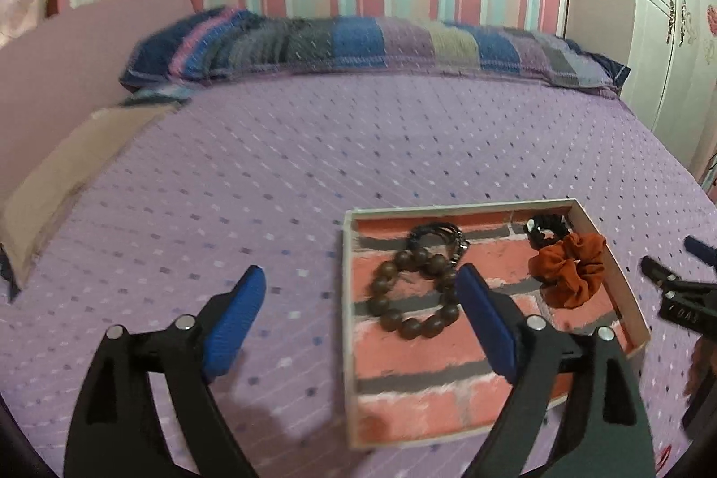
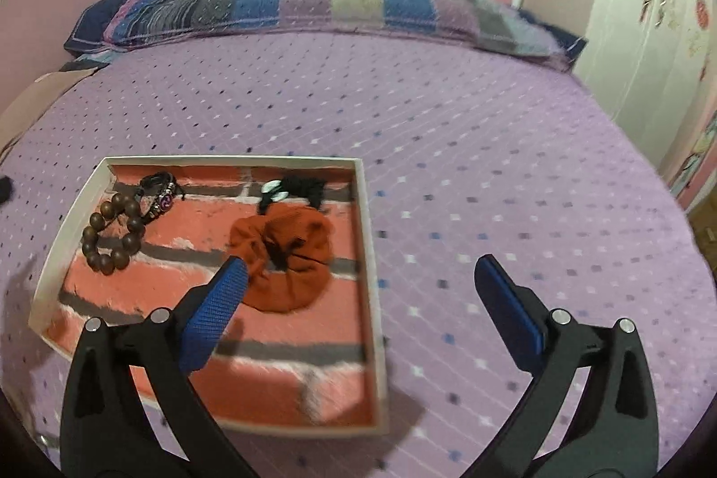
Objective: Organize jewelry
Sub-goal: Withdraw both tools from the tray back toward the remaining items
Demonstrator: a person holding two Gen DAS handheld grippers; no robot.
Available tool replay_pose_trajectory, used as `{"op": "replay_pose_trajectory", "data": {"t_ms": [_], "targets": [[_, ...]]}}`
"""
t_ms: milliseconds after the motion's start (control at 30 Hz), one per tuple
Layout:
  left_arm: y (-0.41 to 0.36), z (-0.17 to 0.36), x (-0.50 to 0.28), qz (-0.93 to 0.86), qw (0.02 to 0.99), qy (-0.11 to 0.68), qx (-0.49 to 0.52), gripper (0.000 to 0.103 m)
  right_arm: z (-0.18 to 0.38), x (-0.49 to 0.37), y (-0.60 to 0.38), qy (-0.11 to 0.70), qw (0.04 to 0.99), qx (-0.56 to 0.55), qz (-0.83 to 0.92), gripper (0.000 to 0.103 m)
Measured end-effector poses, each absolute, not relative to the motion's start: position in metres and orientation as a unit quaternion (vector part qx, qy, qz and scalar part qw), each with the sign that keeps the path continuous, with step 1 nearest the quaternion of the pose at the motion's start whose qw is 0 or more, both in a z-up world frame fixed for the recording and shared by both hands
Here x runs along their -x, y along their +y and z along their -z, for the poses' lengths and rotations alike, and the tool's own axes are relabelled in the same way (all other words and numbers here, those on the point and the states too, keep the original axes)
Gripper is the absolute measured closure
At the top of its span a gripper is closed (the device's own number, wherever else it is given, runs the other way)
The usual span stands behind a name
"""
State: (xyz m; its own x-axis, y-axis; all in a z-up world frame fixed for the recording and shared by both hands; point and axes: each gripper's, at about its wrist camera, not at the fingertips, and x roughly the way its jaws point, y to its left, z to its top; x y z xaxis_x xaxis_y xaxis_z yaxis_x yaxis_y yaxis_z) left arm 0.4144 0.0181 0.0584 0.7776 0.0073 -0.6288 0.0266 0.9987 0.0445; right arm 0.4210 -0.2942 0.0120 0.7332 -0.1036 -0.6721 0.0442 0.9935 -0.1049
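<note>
Both my grippers, left [image 1: 360,276] & right [image 2: 360,267], gape empty over the tray [image 2: 369,254] w/ beads [image 2: 112,234], scrunchie [image 2: 287,258].

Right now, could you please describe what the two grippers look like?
Both match: the left hand-held gripper and the right hand-held gripper have curved black plastic arms with silver round rivets, ending in flat, textured blue fingers. No cables or sleeves show.
</note>
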Motion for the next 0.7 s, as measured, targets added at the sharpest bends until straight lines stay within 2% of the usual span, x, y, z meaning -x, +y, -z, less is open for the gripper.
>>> {"op": "replay_pose_trajectory", "data": {"t_ms": [200, 300, 467, 700], "targets": [[0.039, -0.099, -0.344, 0.008, 0.958, 0.285, -0.041, 0.017, -0.043, -0.361, -0.314, 0.325, 0.943, 0.033, 0.062, 0.004], [0.044, -0.109, -0.305, 0.016, 0.966, 0.256, -0.040, 0.010, -0.057, -0.327, -0.320, 0.312, 0.947, 0.030, 0.075, 0.004], [0.039, -0.111, -0.245, 0.020, 0.972, 0.225, -0.062, 0.010, -0.064, -0.259, -0.316, 0.279, 0.955, 0.040, 0.091, 0.004], [0.052, -0.103, -0.187, 0.030, 0.974, 0.222, -0.017, 0.009, -0.050, -0.181, -0.296, 0.249, 0.963, 0.034, 0.098, 0.004]]}}
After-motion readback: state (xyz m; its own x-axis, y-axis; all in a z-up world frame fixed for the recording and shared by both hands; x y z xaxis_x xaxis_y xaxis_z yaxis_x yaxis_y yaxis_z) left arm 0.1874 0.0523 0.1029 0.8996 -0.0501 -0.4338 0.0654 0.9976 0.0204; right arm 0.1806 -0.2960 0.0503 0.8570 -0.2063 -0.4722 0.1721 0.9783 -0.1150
